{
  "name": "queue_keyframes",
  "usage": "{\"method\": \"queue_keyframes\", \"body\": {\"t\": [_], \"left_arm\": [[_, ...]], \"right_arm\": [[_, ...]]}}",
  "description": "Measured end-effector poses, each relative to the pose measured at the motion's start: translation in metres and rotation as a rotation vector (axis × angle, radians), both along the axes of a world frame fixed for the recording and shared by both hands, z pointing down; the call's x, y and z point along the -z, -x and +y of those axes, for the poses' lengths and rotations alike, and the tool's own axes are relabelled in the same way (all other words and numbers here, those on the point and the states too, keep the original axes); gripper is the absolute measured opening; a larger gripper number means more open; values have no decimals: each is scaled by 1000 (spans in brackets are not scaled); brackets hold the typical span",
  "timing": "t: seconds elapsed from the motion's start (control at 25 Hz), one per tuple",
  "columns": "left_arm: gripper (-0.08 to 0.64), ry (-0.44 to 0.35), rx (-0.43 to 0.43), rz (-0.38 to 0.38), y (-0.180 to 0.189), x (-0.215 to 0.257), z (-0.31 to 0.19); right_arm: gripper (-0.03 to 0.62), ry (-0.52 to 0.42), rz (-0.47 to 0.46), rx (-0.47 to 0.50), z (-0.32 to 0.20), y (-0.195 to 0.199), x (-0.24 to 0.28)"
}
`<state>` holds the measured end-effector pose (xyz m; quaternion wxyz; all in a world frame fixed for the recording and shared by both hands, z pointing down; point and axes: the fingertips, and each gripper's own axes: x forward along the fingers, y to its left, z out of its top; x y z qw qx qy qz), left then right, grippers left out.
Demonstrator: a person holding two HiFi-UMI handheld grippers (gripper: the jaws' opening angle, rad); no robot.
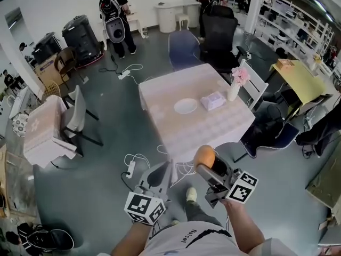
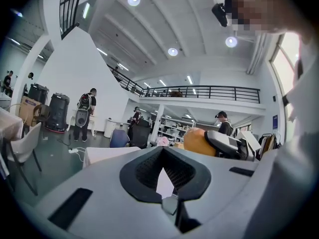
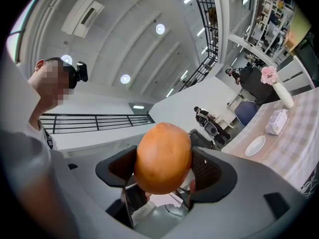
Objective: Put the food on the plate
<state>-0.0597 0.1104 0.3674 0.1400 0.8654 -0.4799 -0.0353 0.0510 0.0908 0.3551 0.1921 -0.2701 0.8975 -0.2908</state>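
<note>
Open workshop hall. We stand short of the cloth-covered counter (image 1: 160, 97), with the white plate (image 1: 185, 106) at its middle, well apart from us. Our right tool (image 3: 164, 171) clamps the round orange-brown food item (image 1: 204, 155) in mid-air, likely for carrying over. Our left tool (image 2: 163, 172) is closed on nothing and idle, probably just unneeded.

**One faint word on a shirt, nothing else legible**

The only lettering is a short dark word printed on the person's white shirt (image 1: 198, 242), at its chest. It is too blurred to read with certainty.

Just beyond the shirt, the cubes on the left gripper (image 1: 161, 170) and the right gripper (image 1: 209, 167) carry black-and-white square marker patterns, with no letters or numbers.
</note>
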Motion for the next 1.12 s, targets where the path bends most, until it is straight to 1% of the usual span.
{"method": "queue_keyframes", "body": {"t": [0.24,0.52,0.68,0.88,1.0,1.12], "left_arm": [[6,17,14,-15,-18,-6,-58],[6,20,53,-47,-32,-3,-120],[6,21,60,-62,-39,-5,-141],[6,23,68,-76,-38,-8,-163],[6,29,75,-72,-34,-16,-176],[6,31,63,-66,-29,-22,-195]], "right_arm": [[341,8,-13,41,-63,-8,-7],[341,1,-28,82,-131,-21,-3],[341,8,-35,95,-149,-23,-7],[341,31,-24,95,-171,-21,-16],[341,44,-4,97,-183,-15,-26],[341,49,17,86,-199,-7,-30]]}}
